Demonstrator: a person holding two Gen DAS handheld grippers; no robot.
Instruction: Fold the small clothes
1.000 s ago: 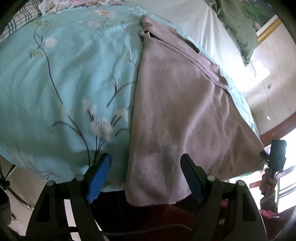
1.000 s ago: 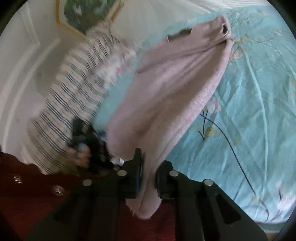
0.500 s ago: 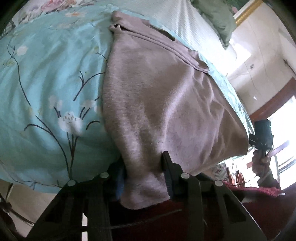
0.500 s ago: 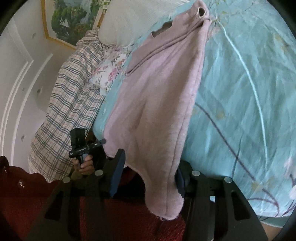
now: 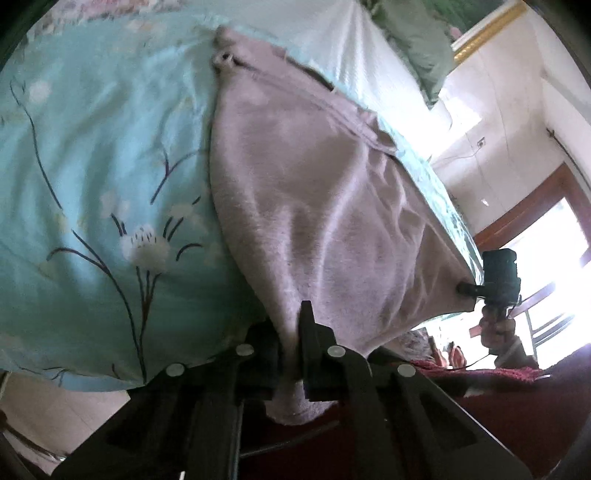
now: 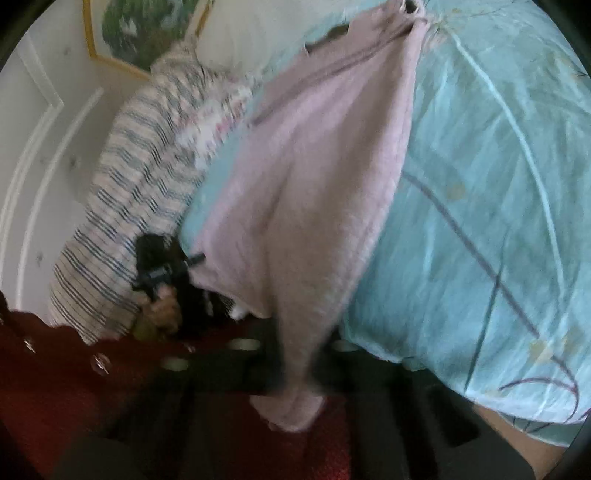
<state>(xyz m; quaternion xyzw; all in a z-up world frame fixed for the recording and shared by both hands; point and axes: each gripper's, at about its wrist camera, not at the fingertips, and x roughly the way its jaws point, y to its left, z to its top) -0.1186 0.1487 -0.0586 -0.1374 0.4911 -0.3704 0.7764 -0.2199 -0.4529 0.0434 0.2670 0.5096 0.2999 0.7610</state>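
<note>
A pale pink fleece garment (image 5: pixel 314 184) lies lengthwise on the teal floral bedcover (image 5: pixel 92 166), its near hem hanging over the bed's edge. My left gripper (image 5: pixel 291 332) is closing, its pads pinching one near corner of the hem. The far corner is drawn taut to my right gripper (image 5: pixel 463 288), held in a hand at the right. In the right wrist view, the garment (image 6: pixel 314 184) runs down into my right gripper (image 6: pixel 295 369), whose jaws are closing, pressed on the hem; this part is blurred. My left gripper (image 6: pixel 197 259) holds the other corner there.
A white pillow (image 5: pixel 351 48) and a green pillow (image 5: pixel 417 40) lie at the bed's head. A plaid cloth (image 6: pixel 129 184) drapes one side below a framed picture (image 6: pixel 147 29). Dark red fabric (image 5: pixel 498 406) fills the foreground. A bright doorway (image 5: pixel 546 236) is at the right.
Both grippers have shut on the hem: the left from wide open around the corner, the right after letting go and gripping again. The hem now stretches taut between them.
</note>
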